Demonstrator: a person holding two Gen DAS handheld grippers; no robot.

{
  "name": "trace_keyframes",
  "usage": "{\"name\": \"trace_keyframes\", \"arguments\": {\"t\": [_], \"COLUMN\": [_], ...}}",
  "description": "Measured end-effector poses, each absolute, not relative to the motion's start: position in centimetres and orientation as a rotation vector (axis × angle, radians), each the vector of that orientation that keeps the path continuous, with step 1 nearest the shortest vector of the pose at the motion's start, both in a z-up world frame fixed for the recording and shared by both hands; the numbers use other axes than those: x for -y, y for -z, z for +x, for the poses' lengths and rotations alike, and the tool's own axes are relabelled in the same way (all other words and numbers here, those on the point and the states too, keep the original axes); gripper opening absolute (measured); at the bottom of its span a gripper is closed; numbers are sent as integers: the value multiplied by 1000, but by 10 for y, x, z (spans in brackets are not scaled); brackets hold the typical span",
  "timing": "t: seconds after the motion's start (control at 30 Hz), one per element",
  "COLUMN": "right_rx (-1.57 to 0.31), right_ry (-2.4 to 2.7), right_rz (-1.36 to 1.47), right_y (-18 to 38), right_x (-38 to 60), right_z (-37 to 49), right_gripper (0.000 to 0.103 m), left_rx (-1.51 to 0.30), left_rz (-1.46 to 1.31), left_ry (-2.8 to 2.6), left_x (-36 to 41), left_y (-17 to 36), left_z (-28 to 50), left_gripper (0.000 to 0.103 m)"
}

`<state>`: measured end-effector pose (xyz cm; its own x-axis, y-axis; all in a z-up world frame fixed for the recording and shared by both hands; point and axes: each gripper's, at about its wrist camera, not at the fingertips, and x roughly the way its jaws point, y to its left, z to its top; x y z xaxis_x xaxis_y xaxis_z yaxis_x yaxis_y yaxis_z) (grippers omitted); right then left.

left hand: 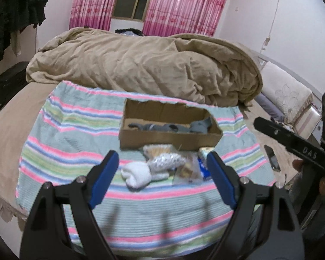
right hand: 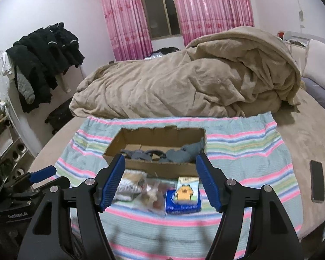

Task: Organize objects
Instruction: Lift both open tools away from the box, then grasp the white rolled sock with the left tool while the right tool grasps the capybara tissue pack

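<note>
A striped blanket is spread on the bed, and an open cardboard box sits on it with gray socks inside. Just in front of the box lies a little pile: a white rolled sock, a sparkly white sock, a clear plastic bag, a blue packet and a small box with a yellow duck on top of the packet. The left hand-held gripper is spread wide and holds nothing. The right hand-held gripper is spread wide too, also holding nothing. Both hang above the blanket near the pile. A big tan quilt is heaped behind the box. A black phone lies on the bed to the right.
</note>
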<state>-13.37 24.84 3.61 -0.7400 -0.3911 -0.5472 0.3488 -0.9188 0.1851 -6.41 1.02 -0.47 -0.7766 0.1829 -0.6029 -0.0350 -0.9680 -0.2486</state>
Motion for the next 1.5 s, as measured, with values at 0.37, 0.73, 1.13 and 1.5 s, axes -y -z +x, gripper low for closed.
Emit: {"name": "trace_keyframes", "arguments": {"t": [0.37,0.73,1.13,1.5], "right_rx": [108,92,76,44], "right_ry": [2588,2557,2534,2526], "right_rz": [968,1079,1183,1243], "right_y": [5,47,87,111], "right_x": [-260,-257,-251,-244], "right_z": [-134,-155,-189,-209], "right_gripper": [71,71,71,71], "left_rx": [343,346,174,64], "left_rz": [-1149,-1280,-1286,-1295], "left_ry": [-2837,-2769,-2763,-2656], "left_x": [2,2,-3,-23], "left_y": [50,92,117,136], "left_z": [-67,-98,-133,-153], "left_gripper": [84,84,84,79]}}
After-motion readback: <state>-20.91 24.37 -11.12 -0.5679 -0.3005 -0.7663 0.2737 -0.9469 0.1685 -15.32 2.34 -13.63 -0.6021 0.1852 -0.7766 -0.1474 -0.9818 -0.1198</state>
